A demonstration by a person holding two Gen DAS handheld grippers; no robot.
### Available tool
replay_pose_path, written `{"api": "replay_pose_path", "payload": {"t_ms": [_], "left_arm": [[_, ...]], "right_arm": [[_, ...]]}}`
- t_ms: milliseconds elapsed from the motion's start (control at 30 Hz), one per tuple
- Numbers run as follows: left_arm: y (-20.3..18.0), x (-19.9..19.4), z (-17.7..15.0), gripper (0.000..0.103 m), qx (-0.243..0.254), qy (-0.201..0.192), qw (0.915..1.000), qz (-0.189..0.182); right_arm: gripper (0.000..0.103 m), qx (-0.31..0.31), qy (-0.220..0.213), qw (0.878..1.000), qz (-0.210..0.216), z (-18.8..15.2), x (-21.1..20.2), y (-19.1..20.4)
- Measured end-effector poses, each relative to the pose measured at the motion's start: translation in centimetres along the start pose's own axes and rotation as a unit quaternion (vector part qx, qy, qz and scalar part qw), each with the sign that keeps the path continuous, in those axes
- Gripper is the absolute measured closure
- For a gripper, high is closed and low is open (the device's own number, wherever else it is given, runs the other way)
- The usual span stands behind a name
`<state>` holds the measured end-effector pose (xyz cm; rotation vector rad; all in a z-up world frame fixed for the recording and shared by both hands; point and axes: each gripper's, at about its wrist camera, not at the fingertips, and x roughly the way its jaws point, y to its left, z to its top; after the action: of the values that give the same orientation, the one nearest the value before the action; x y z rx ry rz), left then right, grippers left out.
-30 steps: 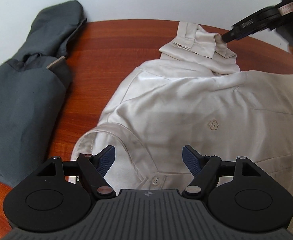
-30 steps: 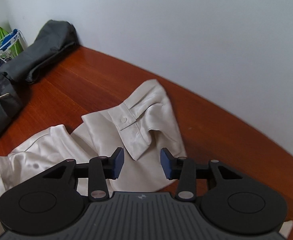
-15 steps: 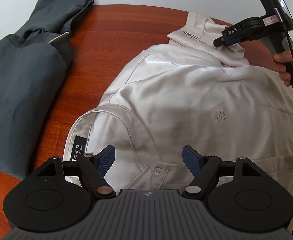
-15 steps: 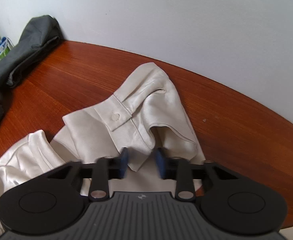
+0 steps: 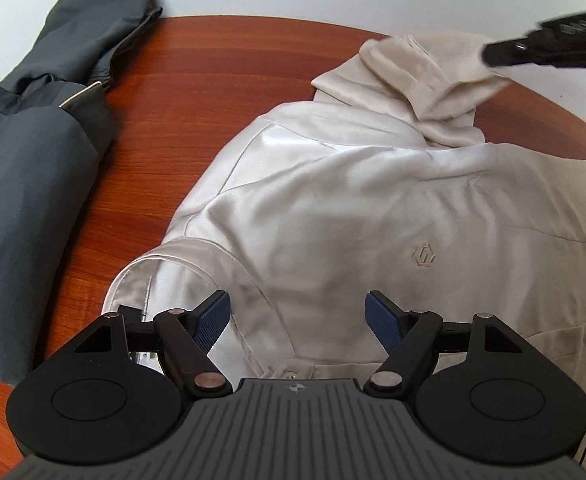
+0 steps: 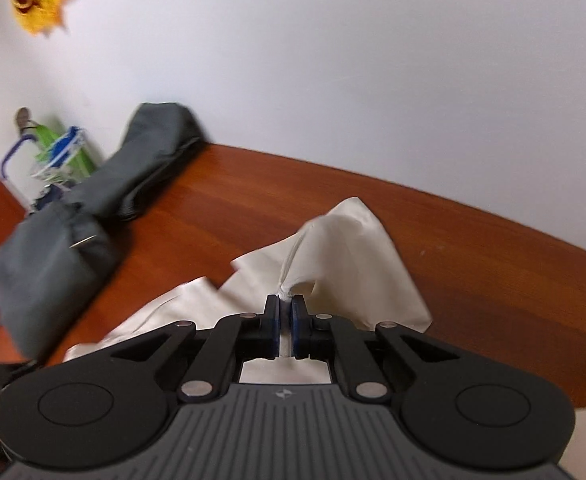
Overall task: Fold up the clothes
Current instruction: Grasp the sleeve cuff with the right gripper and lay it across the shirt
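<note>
A cream long-sleeved shirt (image 5: 373, 200) lies spread on the round wooden table (image 5: 221, 72), collar towards me, a small logo on its chest. My left gripper (image 5: 297, 316) is open and empty, hovering over the collar and button placket. My right gripper (image 6: 286, 308) is shut on the cuff end of the shirt's sleeve (image 6: 345, 252) and holds it lifted off the table. In the left wrist view the right gripper (image 5: 493, 56) shows at the far right, pinching the raised sleeve (image 5: 425, 76).
A dark grey garment (image 5: 33, 152) lies bunched along the table's left side; it also shows in the right wrist view (image 6: 93, 208). A white wall stands behind the table. A rack with green and blue items (image 6: 57, 152) stands beyond the table's left edge.
My right gripper has closed on the sleeve cuff and lifted it off the table. The left gripper stayed open over the collar, shifting only slightly.
</note>
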<state>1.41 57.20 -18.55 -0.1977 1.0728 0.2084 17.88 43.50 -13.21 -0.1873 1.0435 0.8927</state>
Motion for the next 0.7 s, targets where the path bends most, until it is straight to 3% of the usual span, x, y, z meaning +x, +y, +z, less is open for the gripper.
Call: {"api": "replay_pose_path", "payload": {"t_ms": [267, 700], "left_arm": [[-0.8, -2.8, -2.1, 0.027, 0.031, -0.011, 0.9994, 0.014], [-1.0, -6.0, -9.0, 0.027, 0.005, 0.012, 0.9984, 0.055]], "right_arm": [[0.097, -0.003, 0.018, 0.999, 0.034, -4.7, -3.6, 1.9], [0.097, 0.011, 0.070, 0.996, 0.052, -13.5, -8.3, 2.1]]}}
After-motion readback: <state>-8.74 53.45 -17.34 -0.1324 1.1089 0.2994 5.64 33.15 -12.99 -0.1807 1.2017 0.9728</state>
